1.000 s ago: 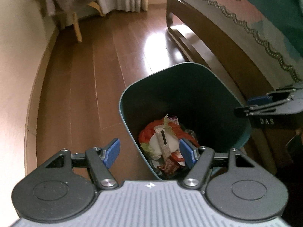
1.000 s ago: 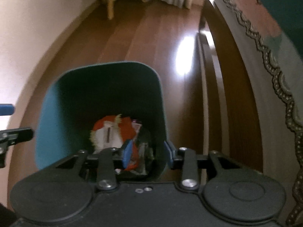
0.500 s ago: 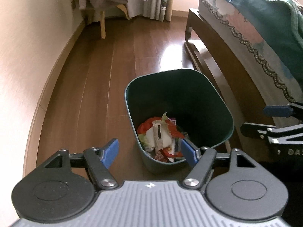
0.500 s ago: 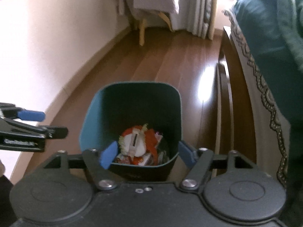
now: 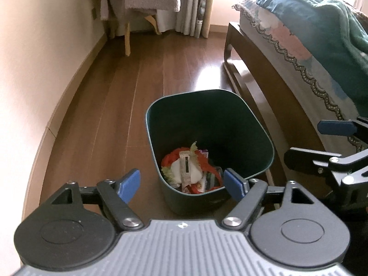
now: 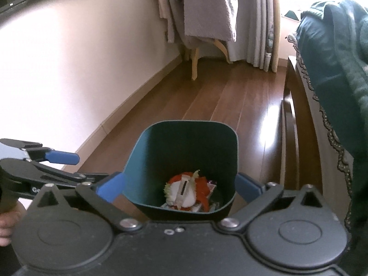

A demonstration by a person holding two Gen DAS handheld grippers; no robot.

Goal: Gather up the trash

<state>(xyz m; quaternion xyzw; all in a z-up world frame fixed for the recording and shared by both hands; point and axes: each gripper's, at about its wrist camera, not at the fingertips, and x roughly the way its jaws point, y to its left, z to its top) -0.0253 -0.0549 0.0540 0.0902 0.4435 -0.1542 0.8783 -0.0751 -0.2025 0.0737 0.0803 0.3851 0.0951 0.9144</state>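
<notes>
A dark teal trash bin (image 5: 260, 124) stands on the wooden floor, also in the right wrist view (image 6: 147, 161). Trash (image 5: 191, 170) lies at its bottom: red, white and green wrappers, also seen from the right wrist (image 6: 188, 191). My left gripper (image 5: 181, 184) is open and empty, held above and short of the bin. My right gripper (image 6: 179, 187) is open and empty, above the bin's near rim. The right gripper shows at the right edge of the left wrist view (image 5: 333, 142); the left gripper shows at the left of the right wrist view (image 6: 50, 161).
A bed (image 5: 299, 46) with a dark wooden frame and green blanket runs along the right, close to the bin. A pale wall (image 5: 34, 69) curves along the left. A wooden rack with towels (image 6: 207, 11) and curtains stand at the far end.
Both grippers have risen and pulled back from the bin, which now looks smaller and lower. The right gripper's jaws have opened wide; one second ago they were narrow inside the bin.
</notes>
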